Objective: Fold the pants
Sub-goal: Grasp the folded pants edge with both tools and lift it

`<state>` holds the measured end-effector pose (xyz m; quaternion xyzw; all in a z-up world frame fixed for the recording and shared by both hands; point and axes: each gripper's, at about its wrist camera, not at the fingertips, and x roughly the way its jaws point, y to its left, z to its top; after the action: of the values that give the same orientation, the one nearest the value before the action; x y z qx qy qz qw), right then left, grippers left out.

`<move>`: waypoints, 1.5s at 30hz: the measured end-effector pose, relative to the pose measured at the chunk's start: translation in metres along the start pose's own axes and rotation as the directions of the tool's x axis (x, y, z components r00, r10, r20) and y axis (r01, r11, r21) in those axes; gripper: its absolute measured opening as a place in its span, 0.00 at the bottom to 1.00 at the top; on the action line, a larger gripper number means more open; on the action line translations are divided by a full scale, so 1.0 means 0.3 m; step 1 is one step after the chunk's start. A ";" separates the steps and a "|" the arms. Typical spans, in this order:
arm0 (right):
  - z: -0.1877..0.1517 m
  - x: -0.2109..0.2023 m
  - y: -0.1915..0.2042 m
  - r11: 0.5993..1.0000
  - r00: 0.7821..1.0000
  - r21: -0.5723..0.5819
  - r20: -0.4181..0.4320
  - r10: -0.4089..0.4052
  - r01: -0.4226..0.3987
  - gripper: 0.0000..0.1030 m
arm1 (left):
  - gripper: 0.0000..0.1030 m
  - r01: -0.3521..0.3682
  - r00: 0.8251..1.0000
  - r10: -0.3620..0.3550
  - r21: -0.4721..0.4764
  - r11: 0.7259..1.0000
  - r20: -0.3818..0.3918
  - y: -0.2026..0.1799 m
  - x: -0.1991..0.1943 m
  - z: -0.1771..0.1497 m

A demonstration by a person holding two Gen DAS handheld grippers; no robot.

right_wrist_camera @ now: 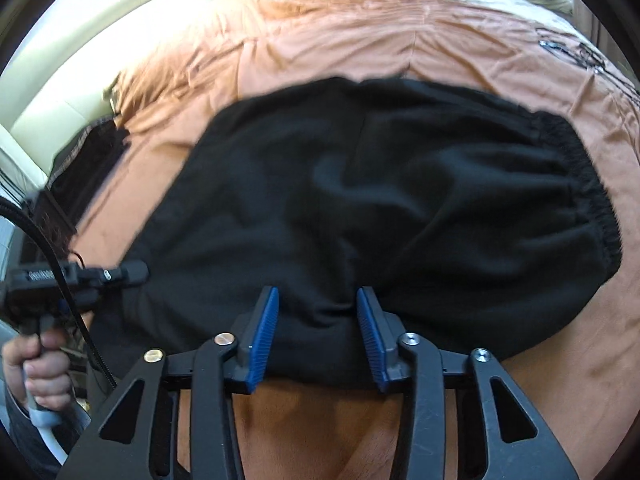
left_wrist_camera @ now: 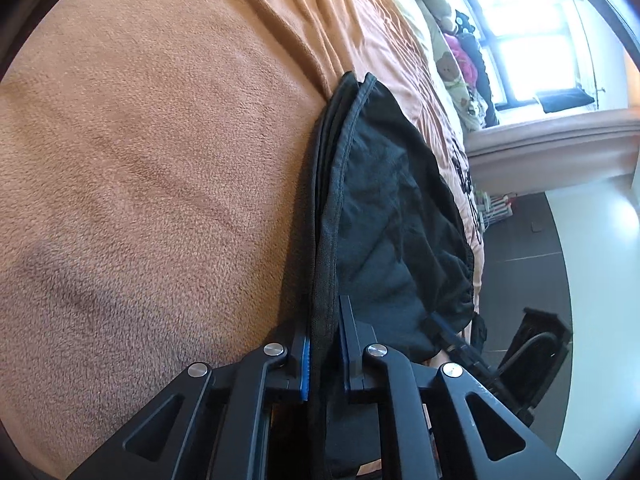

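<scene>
Black pants [right_wrist_camera: 400, 200] lie folded on the orange bed cover [right_wrist_camera: 360, 52], with the elastic waistband [right_wrist_camera: 592, 200] at the right. My right gripper [right_wrist_camera: 317, 291] sits over the pants' near edge. Its blue pads [right_wrist_camera: 264, 340] stand apart, and the cloth runs flat between them. My left gripper [left_wrist_camera: 325, 316] is shut on the pants' [left_wrist_camera: 392, 200] layered edge, which runs up between its fingers. In the right wrist view the left gripper [right_wrist_camera: 134, 272] shows at the pants' left edge, with a hand [right_wrist_camera: 40, 372] on its handle.
The fleece blanket [left_wrist_camera: 140, 160] covers the bed to the left. Pillows and plush toys [left_wrist_camera: 448, 68] pile up under a bright window [left_wrist_camera: 520, 20]. A cream headboard [right_wrist_camera: 60, 92] and a dark cloth [right_wrist_camera: 88, 160] are at the bed's left. A dark floor [left_wrist_camera: 520, 240] lies beside the bed.
</scene>
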<state>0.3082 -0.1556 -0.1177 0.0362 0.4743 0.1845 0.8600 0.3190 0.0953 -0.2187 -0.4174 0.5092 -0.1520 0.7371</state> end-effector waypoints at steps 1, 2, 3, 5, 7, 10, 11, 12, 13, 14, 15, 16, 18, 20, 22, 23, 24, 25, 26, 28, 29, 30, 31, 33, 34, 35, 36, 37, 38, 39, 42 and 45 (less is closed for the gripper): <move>-0.008 0.012 0.004 1.000 1.000 -0.003 -0.019 -0.003 0.003 0.35 | 0.11 -0.001 1.000 0.001 -0.001 1.000 0.003 0.002 -0.004 -0.003; -0.005 0.015 0.011 1.000 1.000 -0.010 -0.022 -0.006 0.006 0.35 | 0.11 -0.001 1.000 0.001 -0.002 1.000 0.005 0.002 -0.004 -0.005; -0.004 0.011 0.014 1.000 1.000 -0.018 -0.007 -0.006 0.006 0.35 | 0.11 -0.001 1.000 0.001 -0.005 1.000 0.006 0.004 -0.007 -0.007; 0.005 -0.001 0.020 1.000 1.000 -0.014 -0.001 -0.005 0.005 0.33 | 0.11 -0.001 1.000 0.001 -0.006 1.000 0.008 0.009 -0.015 -0.012; 0.032 -0.023 0.016 1.000 1.000 -0.004 0.006 0.012 -0.012 0.31 | 0.11 -0.002 1.000 0.003 -0.006 1.000 0.008 0.013 -0.022 -0.008; 0.071 -0.057 0.022 1.000 0.999 -0.008 0.040 0.029 -0.028 0.29 | 0.11 -0.003 1.000 0.003 -0.014 1.000 0.011 0.015 -0.026 -0.006; 0.085 -0.060 0.027 0.999 0.998 -0.012 0.046 0.032 -0.031 0.27 | 0.11 -0.004 1.000 0.004 -0.018 1.000 0.013 0.009 -0.022 -0.003; 0.099 -0.056 0.032 0.999 0.998 -0.018 0.048 0.032 -0.031 0.25 | 0.11 -0.006 1.000 0.006 -0.023 1.000 0.018 0.009 -0.023 -0.002; 0.114 -0.047 0.036 0.999 0.998 -0.021 0.047 0.028 -0.027 0.24 | 0.11 -0.006 1.000 0.006 -0.030 1.000 0.025 0.009 -0.025 0.000; 0.125 -0.036 0.036 1.000 0.999 -0.018 0.042 0.026 -0.025 0.22 | 0.11 -0.004 0.999 0.006 -0.036 0.999 0.032 0.006 -0.026 -0.001; 0.134 -0.023 0.037 1.000 0.999 -0.012 0.035 0.027 -0.026 0.20 | 0.11 -0.005 0.999 0.006 -0.042 0.999 0.040 0.007 -0.028 0.002; 0.150 -0.003 0.033 1.000 0.999 -0.005 0.029 0.026 -0.026 0.20 | 0.11 -0.006 0.999 0.009 -0.050 0.999 0.046 0.009 -0.028 0.005; 0.152 0.018 0.026 1.000 1.000 0.012 0.023 0.017 -0.017 0.19 | 0.11 -0.009 0.999 0.012 -0.061 0.998 0.050 0.010 -0.022 0.011; 0.182 0.054 0.012 0.999 1.000 0.037 0.008 0.013 -0.013 0.16 | 0.11 -0.009 0.999 0.012 -0.069 0.998 0.047 0.013 -0.013 0.015; 0.208 0.081 -0.001 0.998 1.000 0.061 0.001 0.014 -0.014 0.16 | 0.11 -0.005 0.999 0.009 -0.082 0.997 0.049 0.018 -0.009 0.020; 0.223 0.096 -0.001 0.997 1.000 0.073 0.000 0.014 -0.014 0.16 | 0.11 -0.002 0.999 0.007 -0.084 0.996 0.052 0.019 -0.010 0.022; 0.238 0.105 -0.011 0.996 1.000 0.084 0.000 0.012 -0.012 0.16 | 0.11 0.000 0.998 0.005 -0.088 0.996 0.056 0.021 -0.011 0.024; 0.257 0.121 -0.017 0.996 1.000 0.093 -0.001 0.007 -0.007 0.16 | 0.11 0.005 0.998 0.001 -0.093 0.996 0.060 0.024 -0.011 0.025; 0.273 0.134 -0.020 0.995 1.000 0.098 -0.003 0.000 0.000 0.16 | 0.11 0.006 0.998 0.000 -0.097 0.995 0.061 0.024 -0.010 0.027; 0.310 0.168 -0.026 0.995 1.000 0.101 -0.007 -0.019 0.020 0.16 | 0.11 0.010 0.998 -0.003 -0.109 0.994 0.067 0.029 -0.009 0.026; 0.320 0.177 -0.029 0.994 1.000 0.101 -0.007 -0.027 0.027 0.16 | 0.11 0.008 0.998 0.000 -0.110 0.994 0.070 0.028 -0.010 0.025; 0.336 0.194 -0.031 0.994 0.999 0.100 -0.009 -0.036 0.037 0.16 | 0.11 0.008 0.997 0.000 -0.112 0.994 0.072 0.026 -0.009 0.025; 0.346 0.204 -0.032 0.994 0.999 0.100 -0.011 -0.043 0.044 0.16 | 0.11 0.010 0.997 -0.001 -0.119 0.993 0.075 0.028 -0.011 0.024; 0.368 0.224 -0.038 0.993 0.998 0.103 -0.018 -0.055 0.057 0.16 | 0.11 0.012 0.997 -0.002 -0.133 0.991 0.080 0.027 -0.010 0.023; 0.378 0.235 -0.041 0.993 0.998 0.104 -0.023 -0.060 0.062 0.16 | 0.11 0.015 0.997 -0.003 -0.145 0.989 0.083 0.029 -0.011 0.022; 0.389 0.244 -0.044 0.992 0.998 0.106 -0.024 -0.065 0.067 0.16 | 0.11 0.017 0.996 -0.004 -0.152 0.988 0.085 0.031 -0.012 0.022; 0.396 0.250 -0.047 0.991 0.997 0.110 -0.023 -0.069 0.071 0.16 | 0.11 0.017 0.996 -0.003 -0.161 0.987 0.087 0.031 -0.014 0.020; 0.405 0.261 -0.050 0.991 0.997 0.116 -0.023 -0.071 0.073 0.16 | 0.11 0.017 0.996 -0.002 -0.166 0.986 0.089 0.031 -0.015 0.020; 0.411 0.267 -0.049 0.990 0.997 0.117 -0.022 -0.074 0.076 0.16 | 0.11 0.018 0.996 -0.002 -0.169 0.985 0.090 0.038 -0.020 0.014; 0.420 0.274 -0.049 0.990 0.997 0.117 -0.020 -0.079 0.081 0.16 | 0.11 0.018 0.996 -0.002 -0.173 0.985 0.091 0.037 -0.021 0.013; 0.453 0.293 -0.054 0.989 0.996 0.118 -0.012 -0.087 0.088 0.16 | 0.11 0.019 0.996 -0.002 -0.176 0.984 0.094 0.037 -0.025 0.010; 0.481 0.307 -0.075 0.986 0.997 0.149 0.007 -0.083 0.081 0.16 | 0.11 0.018 0.995 -0.001 -0.173 0.985 0.095 0.037 -0.027 0.008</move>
<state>0.4788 -0.1277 -0.1180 0.0816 0.4821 0.1130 0.8649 0.3154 0.1082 -0.2218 -0.4892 0.4829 -0.0904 0.7206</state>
